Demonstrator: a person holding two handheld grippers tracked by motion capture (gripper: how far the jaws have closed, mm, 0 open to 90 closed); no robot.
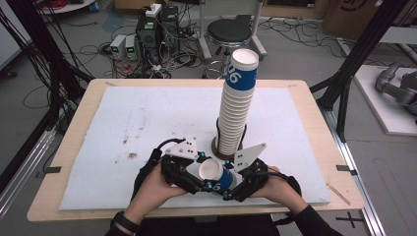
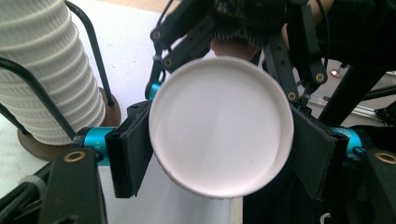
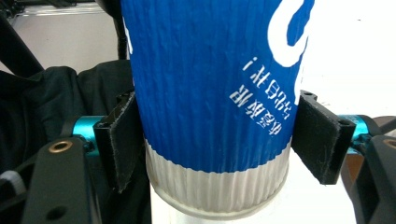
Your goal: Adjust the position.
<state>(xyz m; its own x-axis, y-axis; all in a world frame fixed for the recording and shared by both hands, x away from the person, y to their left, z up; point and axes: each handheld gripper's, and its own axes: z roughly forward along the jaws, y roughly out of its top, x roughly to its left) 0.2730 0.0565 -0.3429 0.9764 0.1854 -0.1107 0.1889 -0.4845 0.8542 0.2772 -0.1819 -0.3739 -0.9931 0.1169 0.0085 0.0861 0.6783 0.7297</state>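
We hold one blue paper cup (image 1: pixel 220 175) near the table's (image 1: pixel 74 142) front edge, left gripper (image 2: pixel 219 154) and right gripper (image 3: pixel 215 140) both pinching it, not yet added to the cup stack (image 1: pixel 235 110) just behind.

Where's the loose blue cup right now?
In the high view the blue cup lies on its side between both grippers near the table's front edge, just in front of the cup stack.

The ribbed paper cup (image 3: pixel 210 93) is blue with white lettering and a white band; the mat (image 1: pixel 147 123) is white.
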